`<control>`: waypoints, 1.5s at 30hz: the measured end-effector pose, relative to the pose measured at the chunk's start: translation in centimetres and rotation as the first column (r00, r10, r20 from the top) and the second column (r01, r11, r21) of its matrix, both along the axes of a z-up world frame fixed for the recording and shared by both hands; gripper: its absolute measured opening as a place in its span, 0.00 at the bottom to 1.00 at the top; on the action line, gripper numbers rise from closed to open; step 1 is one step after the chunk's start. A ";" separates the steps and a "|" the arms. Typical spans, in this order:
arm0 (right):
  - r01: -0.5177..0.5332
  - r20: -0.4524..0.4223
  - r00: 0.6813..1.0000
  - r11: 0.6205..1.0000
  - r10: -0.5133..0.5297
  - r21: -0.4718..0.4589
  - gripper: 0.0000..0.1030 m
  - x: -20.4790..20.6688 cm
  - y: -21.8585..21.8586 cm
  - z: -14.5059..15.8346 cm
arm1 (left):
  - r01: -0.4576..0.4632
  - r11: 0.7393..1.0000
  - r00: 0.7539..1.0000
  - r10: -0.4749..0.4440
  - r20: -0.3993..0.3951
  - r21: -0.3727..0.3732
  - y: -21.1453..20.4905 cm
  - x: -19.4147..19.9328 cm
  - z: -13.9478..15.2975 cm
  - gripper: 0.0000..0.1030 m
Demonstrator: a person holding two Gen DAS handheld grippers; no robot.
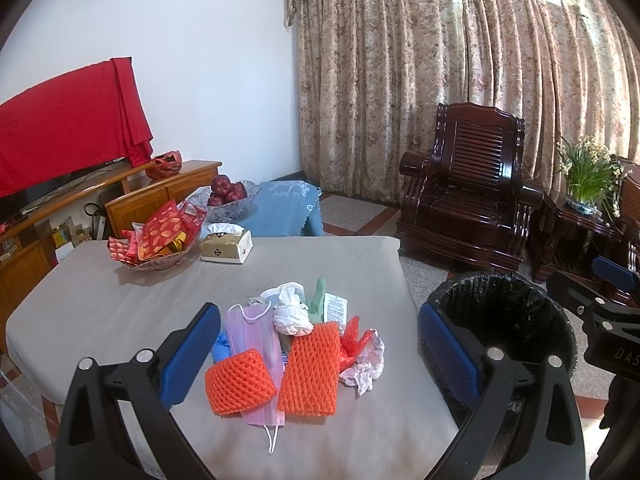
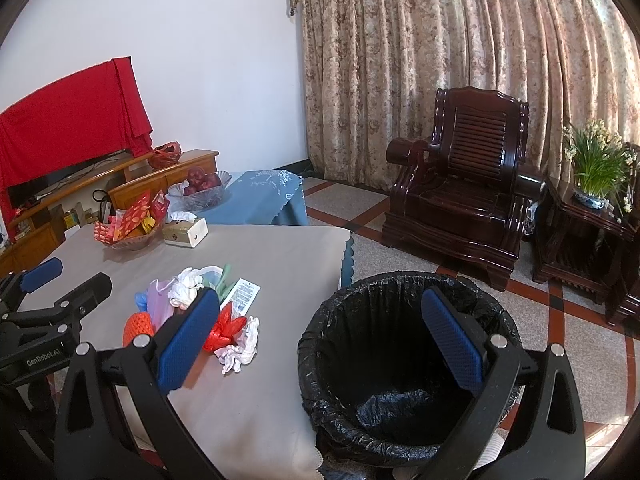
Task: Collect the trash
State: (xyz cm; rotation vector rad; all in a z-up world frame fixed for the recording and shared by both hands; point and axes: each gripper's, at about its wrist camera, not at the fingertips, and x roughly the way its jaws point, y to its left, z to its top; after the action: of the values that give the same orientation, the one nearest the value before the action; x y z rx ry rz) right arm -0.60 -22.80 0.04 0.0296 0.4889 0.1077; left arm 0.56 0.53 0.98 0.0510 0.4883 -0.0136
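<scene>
While the trash pile (image 1: 296,344) lies untouched, each hand-held gripper (image 1: 318,354) (image 2: 320,340) gapes wide — empty.

My trash pile (image 1: 296,344) sits near the front of the gray table. On it I see two orange foam nets, a pink face mask, white crumpled tissue, red plastic, and maybe a green glove. My black-lined trash bin (image 2: 400,320) stands on the floor just beside the table, looking empty

Left wrist view: above table (image 1: 100,304), facing trash pile (image 1: 296,344) close; right wrist view: further right, over bin (image 2: 404,364); both share table, pile, bin, armchair (image 1: 464,196)
</scene>
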 end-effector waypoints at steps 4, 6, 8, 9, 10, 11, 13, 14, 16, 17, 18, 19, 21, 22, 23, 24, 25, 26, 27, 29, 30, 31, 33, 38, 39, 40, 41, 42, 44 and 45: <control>0.000 0.002 1.000 1.000 0.000 0.001 0.95 0.0 0.0 0.0 | 0.000 1.000 1.000 0.000 -0.001 0.001 0.0 0.0 0.0 0.94; 0.001 0.000 1.000 1.000 -0.001 0.002 0.95 0.1 0.0 0.0 | -0.003 1.000 1.000 0.003 -0.002 0.000 0.0 -0.3 -1.1 0.94; 0.000 -0.003 1.000 1.000 0.000 0.002 0.95 0.0 0.0 0.0 | -0.005 1.000 1.000 0.005 -0.003 -0.002 0.0 -0.3 -1.4 0.94; 0.001 -0.004 1.000 1.000 -0.001 0.001 0.95 0.0 0.0 0.0 | -0.005 1.000 1.000 0.005 -0.003 -0.001 0.0 -0.3 -1.4 0.94; 0.001 -0.004 1.000 1.000 -0.001 0.001 0.95 0.0 0.0 0.0 | -0.006 1.000 1.000 0.006 -0.005 0.000 0.0 -0.3 -1.6 0.94; 0.000 -0.005 1.000 1.000 0.000 0.001 0.95 0.0 0.0 0.0 | -0.006 1.000 1.000 0.006 -0.007 0.000 -0.1 -0.2 -1.7 0.94; -0.001 -0.004 1.000 1.000 0.001 0.003 0.95 0.0 0.0 -0.1 | -0.007 1.000 1.000 0.007 -0.008 -0.001 -0.1 -0.2 -1.9 0.94; -0.001 -0.005 1.000 1.000 0.001 0.001 0.95 0.0 0.0 -0.1 | -0.009 1.000 1.000 0.009 -0.007 -0.002 -0.1 -0.1 -1.9 0.94; -0.004 -0.006 1.000 1.000 0.004 0.000 0.95 0.0 -0.1 -0.3 | -0.012 1.000 1.000 0.012 -0.010 -0.004 -0.1 0.1 -2.1 0.94; -0.005 -0.006 1.000 1.000 0.005 -0.001 0.95 0.0 -0.1 -0.4 | -0.014 1.000 1.000 0.013 -0.011 -0.005 0.0 0.2 -2.1 0.94; -0.007 -0.007 1.000 1.000 0.007 -0.002 0.95 0.0 0.0 -0.6 | -0.015 1.000 1.000 0.015 -0.011 -0.004 0.1 0.3 -2.1 0.94; -0.008 -0.010 1.000 1.000 0.008 -0.002 0.95 0.3 0.1 -0.9 | -0.016 1.000 1.000 0.016 -0.012 -0.005 0.2 0.4 -2.2 0.94; -0.010 -0.018 1.000 1.000 0.010 -0.004 0.95 0.9 0.5 -1.1 | -0.022 1.000 1.000 0.022 -0.016 -0.009 0.7 0.7 -2.3 0.94; -0.013 -0.019 1.000 1.000 0.013 -0.004 0.95 1.1 0.7 -1.5 | -0.030 1.000 0.999 0.030 -0.015 -0.009 1.0 0.8 -2.4 0.94; -0.015 -0.020 1.000 1.000 0.015 -0.005 0.95 1.4 1.1 -1.5 | -0.041 0.999 0.999 0.041 -0.012 -0.006 1.4 1.0 -2.5 0.94; -0.019 -0.024 1.000 1.000 0.018 -0.007 0.95 1.8 1.3 -1.8 | -0.055 0.999 0.998 0.055 -0.011 -0.001 1.8 1.2 -2.7 0.94; -0.028 -0.027 0.999 1.000 0.027 -0.010 0.95 2.2 1.7 -2.4 | -0.067 0.998 0.998 0.067 -0.013 0.001 2.4 1.5 -2.8 0.94; -0.033 -0.030 0.999 0.999 0.032 -0.013 0.95 2.7 2.0 -2.7 | -0.077 0.997 0.997 0.077 -0.015 0.001 2.9 1.8 -3.0 0.94; -0.040 -0.036 0.999 0.999 0.039 -0.016 0.95 3.2 2.4 -3.1 | -0.088 0.996 0.996 0.088 -0.020 0.001 3.5 2.0 -3.2 0.94; -0.071 -0.053 0.996 0.997 0.070 -0.013 0.95 4.3 3.3 -4.3 | -0.114 0.994 0.993 0.114 -0.026 0.004 4.7 2.6 -4.0 0.94; -0.082 -0.066 0.995 0.997 0.081 -0.013 0.95 4.9 3.8 -4.9 | -0.131 0.991 0.991 0.131 -0.031 0.012 5.4 2.9 -4.5 0.94; -0.100 -0.083 0.992 0.995 0.099 -0.010 0.95 5.5 4.4 -5.8 | -0.144 0.989 0.989 0.144 -0.033 0.019 5.9 3.2 -4.9 0.94; -0.130 -0.094 0.987 0.992 0.129 0.001 0.95 6.6 5.5 -7.1 | -0.163 0.986 0.986 0.164 -0.026 0.031 6.8 3.5 -5.8 0.94; -0.162 -0.128 0.978 0.986 0.164 0.025 0.95 8.8 7.8 -10.1 | -0.179 0.983 0.983 0.180 -0.033 0.032 9.4 4.3 -8.6 0.94; -0.166 -0.135 0.977 0.986 0.167 0.020 0.95 9.2 8.3 -10.7 | -0.177 0.984 0.983 0.179 -0.048 0.032 9.8 4.6 -9.2 0.94; -0.174 -0.144 0.974 0.985 0.174 0.014 0.94 9.5 8.9 -11.3 | -0.174 0.984 0.982 0.175 -0.063 0.026 10.3 4.8 -9.8 0.94; -0.183 -0.148 0.972 0.983 0.183 0.013 0.94 9.7 9.3 -11.7 | -0.174 0.985 0.982 0.175 -0.073 0.017 10.8 4.9 -10.3 0.94; -0.197 -0.154 0.968 0.980 0.196 0.012 0.91 9.8 9.8 -12.1 | -0.177 0.984 0.981 0.177 -0.080 0.012 11.1 5.0 -10.6 0.94; -0.232 -0.167 0.958 0.973 0.231 0.014 0.86 9.9 11.0 -12.7 | -0.185 0.983 0.977 0.184 -0.110 0.005 11.8 5.1 -11.6 0.94; -0.251 -0.176 0.952 0.968 0.250 0.019 0.82 10.1 11.5 -12.9 | -0.186 0.982 0.975 0.185 -0.123 0.001 12.2 5.2 -11.9 0.93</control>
State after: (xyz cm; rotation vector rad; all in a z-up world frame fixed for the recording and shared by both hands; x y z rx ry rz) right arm 9.47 -11.26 -12.90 -0.0271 0.6697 0.3559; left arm 5.78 12.70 -10.97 -0.0064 0.6141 0.1649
